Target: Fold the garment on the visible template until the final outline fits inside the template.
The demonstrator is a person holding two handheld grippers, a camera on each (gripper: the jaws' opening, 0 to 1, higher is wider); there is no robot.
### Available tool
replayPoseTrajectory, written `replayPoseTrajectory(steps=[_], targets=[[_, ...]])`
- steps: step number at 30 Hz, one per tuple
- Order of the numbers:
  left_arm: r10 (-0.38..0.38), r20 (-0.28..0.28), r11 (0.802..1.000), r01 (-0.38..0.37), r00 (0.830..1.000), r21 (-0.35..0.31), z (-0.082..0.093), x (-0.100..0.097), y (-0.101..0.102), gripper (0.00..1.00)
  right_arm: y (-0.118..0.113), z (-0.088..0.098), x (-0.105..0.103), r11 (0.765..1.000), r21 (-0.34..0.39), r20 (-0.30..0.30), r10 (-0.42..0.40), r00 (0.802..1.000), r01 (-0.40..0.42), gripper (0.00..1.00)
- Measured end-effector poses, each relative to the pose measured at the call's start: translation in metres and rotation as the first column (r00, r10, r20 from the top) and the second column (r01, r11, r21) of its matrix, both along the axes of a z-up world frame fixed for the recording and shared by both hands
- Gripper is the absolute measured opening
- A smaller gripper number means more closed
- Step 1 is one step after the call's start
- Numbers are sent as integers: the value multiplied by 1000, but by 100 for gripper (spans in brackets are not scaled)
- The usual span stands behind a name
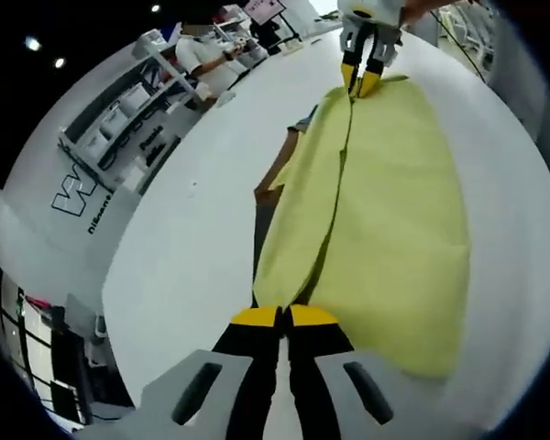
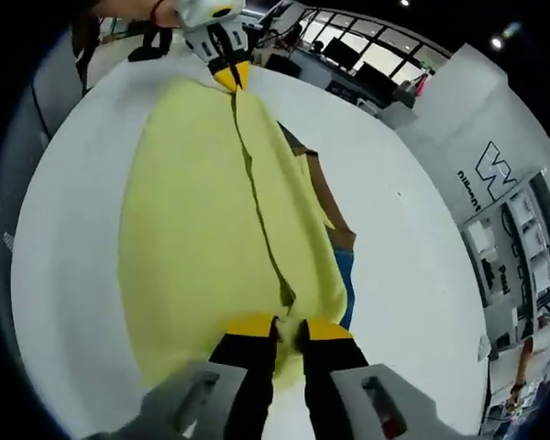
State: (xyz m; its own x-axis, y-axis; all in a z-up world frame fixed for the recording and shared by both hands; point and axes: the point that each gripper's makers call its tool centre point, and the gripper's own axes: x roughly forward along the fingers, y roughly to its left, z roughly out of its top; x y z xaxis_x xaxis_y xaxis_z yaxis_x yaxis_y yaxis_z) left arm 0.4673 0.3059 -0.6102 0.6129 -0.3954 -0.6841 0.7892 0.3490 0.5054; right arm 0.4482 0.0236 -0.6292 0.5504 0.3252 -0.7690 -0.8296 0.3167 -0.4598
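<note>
Both claws, left [image 1: 284,317] and right [image 2: 277,327], pinch one yellow garment [image 1: 385,211] on one white table [image 1: 192,229].

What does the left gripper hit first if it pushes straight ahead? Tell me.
Likely more of the yellow garment it is shut on. The folded edge runs ahead from the left gripper toward the right gripper at the far end; depth is unclear.

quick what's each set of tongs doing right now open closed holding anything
Left tongs: closed on the near edge of the yellow garment.
Right tongs: closed on the garment's opposite end.
</note>
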Motion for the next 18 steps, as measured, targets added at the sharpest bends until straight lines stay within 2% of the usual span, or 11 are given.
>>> replayPoseTrajectory(steps=[1,4,7,8,9,10,12,13,15,16,18], targets=[[2,-2,1000,-2,1000,2,0,0,0,0,-1,1,1,1000,6,3,-9,1000,9,0],[24,-11,1000,-24,1000,-18,1,2,1,0,1,10,1,991,114,0,-67,998,66,0],[36,4,999,-36,999,-31,8,5,3,0,-7,18,8,986,133,27,-103,994,99,0],[49,6,998,-48,999,-45,11,7,4,0,-6,21,9,983,151,36,-112,993,106,0],[75,1,994,-75,997,-81,13,8,3,0,-6,28,11,972,200,43,-137,990,126,0],[98,-21,987,-100,995,-123,15,9,3,0,-6,29,11,969,207,44,-145,988,133,0],[121,-28,981,-123,992,-148,19,13,5,0,-11,35,17,958,236,55,-183,982,165,0],[125,-26,979,-127,992,-157,21,15,6,0,-13,37,19,949,257,54,-204,977,184,0],[145,-41,972,-150,989,-181,22,18,7,0,-14,42,24,912,339,24,-252,967,230,0],[157,-52,967,-164,986,-196,23,20,8,0,-16,44,28,884,384,-2,-288,958,267,0],[182,-79,956,-195,980,-218,23,23,9,0,-21,45,33,846,427,-33,-338,940,319,0]])
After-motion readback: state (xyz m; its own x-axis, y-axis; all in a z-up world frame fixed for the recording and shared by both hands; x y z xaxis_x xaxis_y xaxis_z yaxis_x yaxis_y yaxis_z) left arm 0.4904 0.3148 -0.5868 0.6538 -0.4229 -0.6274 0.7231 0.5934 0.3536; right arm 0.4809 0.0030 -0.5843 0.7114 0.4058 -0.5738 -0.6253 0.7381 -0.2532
